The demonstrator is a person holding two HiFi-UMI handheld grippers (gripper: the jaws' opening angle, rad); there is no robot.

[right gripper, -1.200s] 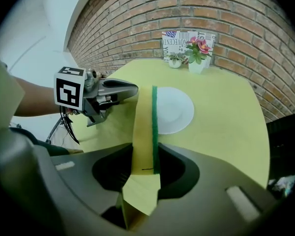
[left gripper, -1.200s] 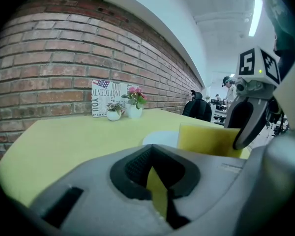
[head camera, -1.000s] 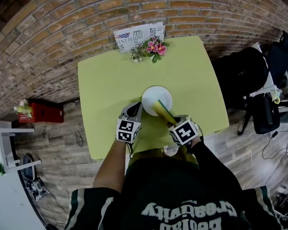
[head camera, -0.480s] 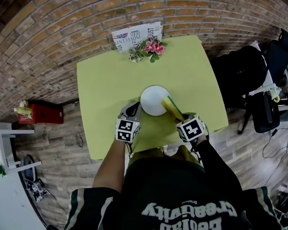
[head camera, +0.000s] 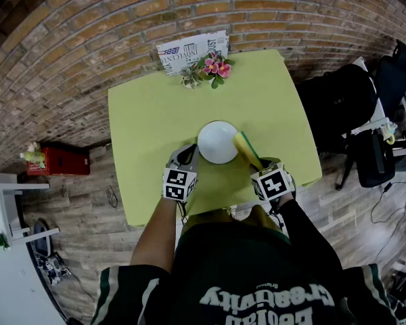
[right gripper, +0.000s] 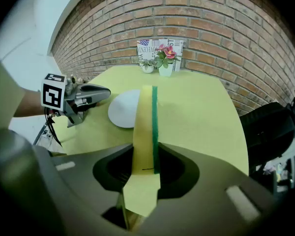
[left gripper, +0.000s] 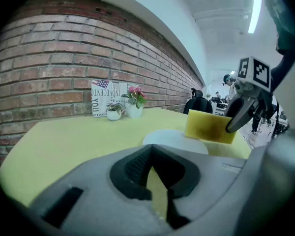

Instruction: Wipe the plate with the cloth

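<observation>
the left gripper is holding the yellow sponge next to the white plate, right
Not quite: it is the right gripper that is holding the yellow sponge next to the white plate. The right gripper view shows the sponge clamped between its jaws. The left gripper has nothing in its jaws.

Clamped in tongs (right gripper: pixel 145 167) — cloth (right gripper: pixel 146 122), plate (right gripper: pixel 123 109) beyond

1. The yellow sponge with a green scouring side (head camera: pixel 244 147), which lay across the round white plate (head camera: pixel 216 142) a second ago, has come off it and is now just beside its right rim.
2. The right gripper (head camera: pixel 257 164) clamping the sponge has shifted rightward.
3. The plate's face now shows uncovered.
</observation>
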